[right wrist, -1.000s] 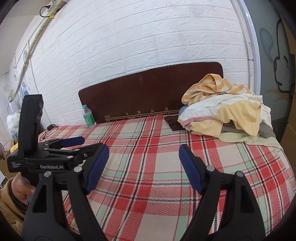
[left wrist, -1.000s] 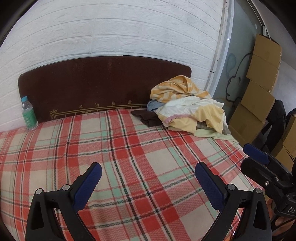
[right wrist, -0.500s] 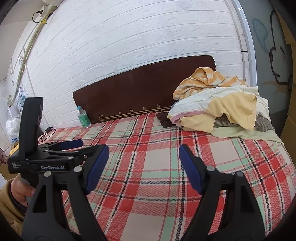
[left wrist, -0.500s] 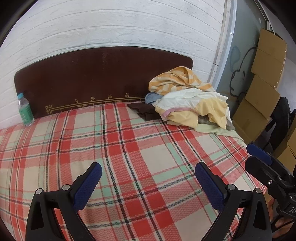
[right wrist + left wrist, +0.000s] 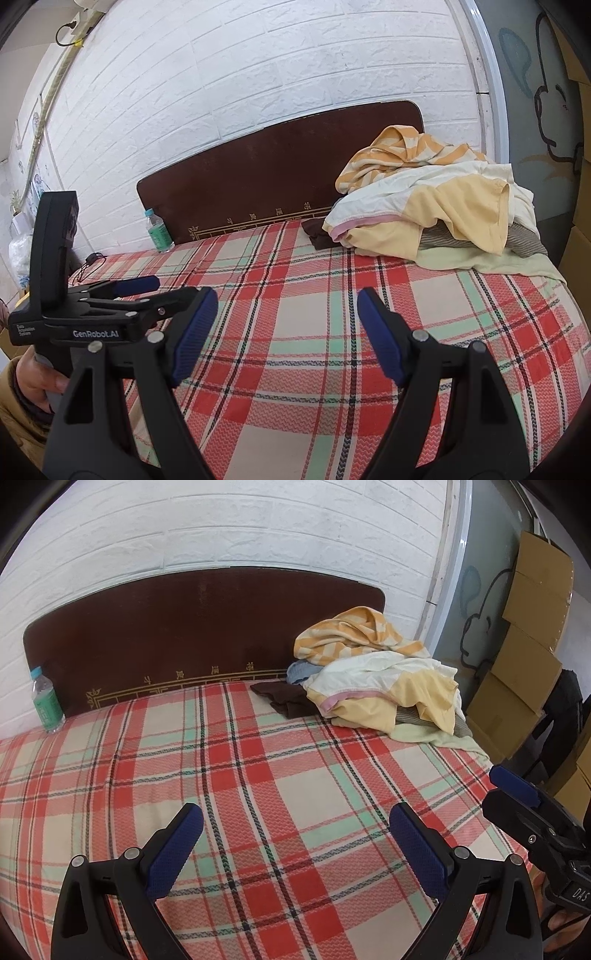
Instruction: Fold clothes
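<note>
Clothes (image 5: pixel 376 675) lie in a loose, crumpled heap at the far right corner of the bed (image 5: pixel 258 775), against the dark headboard (image 5: pixel 184 635): a yellow-and-white striped piece on top, white and pale yellow pieces under it, a brown one poking out on the left side and a pale green one trailing toward the bed's right edge. None of them shows a neat fold. The plaid sheet between the heap and both tools is bare. The left gripper (image 5: pixel 295 834) hovers over the near middle of the bed with its fingers spread wide and nothing between them; the right gripper (image 5: pixel 286 325) hangs likewise, fingers wide apart and empty. From both, the heap lies ahead and to the right, well apart from the fingertips. In the right wrist view the pile sits closer and larger, so the right gripper looks the nearer of the two. The heap runs roughly along the headboard toward the right edge. A water bottle (image 5: pixel 46 701) stands at the far left corner, well clear of the clothes.
</note>
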### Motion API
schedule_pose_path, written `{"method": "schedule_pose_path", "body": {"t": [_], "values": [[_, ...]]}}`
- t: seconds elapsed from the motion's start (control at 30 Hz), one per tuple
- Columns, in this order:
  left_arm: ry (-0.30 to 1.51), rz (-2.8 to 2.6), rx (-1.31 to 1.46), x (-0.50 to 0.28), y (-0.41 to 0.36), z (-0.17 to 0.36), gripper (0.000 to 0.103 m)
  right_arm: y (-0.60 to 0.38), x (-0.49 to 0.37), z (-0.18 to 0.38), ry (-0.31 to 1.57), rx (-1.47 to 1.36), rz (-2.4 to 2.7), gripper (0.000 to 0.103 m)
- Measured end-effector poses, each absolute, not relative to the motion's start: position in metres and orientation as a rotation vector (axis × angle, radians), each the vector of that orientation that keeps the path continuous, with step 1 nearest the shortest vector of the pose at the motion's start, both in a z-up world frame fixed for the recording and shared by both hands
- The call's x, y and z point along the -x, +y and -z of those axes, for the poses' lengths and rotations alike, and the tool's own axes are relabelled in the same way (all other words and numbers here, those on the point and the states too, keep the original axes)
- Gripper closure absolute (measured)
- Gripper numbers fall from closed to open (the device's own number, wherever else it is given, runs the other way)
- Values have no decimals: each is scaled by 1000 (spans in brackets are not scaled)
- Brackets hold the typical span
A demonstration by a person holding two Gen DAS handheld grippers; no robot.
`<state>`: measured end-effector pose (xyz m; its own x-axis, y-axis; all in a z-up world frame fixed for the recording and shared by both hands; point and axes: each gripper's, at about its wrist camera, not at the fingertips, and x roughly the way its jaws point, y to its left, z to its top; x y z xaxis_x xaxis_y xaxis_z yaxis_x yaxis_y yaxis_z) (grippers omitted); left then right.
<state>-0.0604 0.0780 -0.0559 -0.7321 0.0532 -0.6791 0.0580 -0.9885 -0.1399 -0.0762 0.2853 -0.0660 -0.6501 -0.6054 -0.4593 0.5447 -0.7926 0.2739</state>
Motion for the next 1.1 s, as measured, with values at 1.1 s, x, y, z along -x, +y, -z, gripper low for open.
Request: {"method": "schedule_pose_path", "body": {"t": [1.1], "values": [[182,2900,-1233,142,89,90,0,293,270,111,204,-889,2663,24]]}}
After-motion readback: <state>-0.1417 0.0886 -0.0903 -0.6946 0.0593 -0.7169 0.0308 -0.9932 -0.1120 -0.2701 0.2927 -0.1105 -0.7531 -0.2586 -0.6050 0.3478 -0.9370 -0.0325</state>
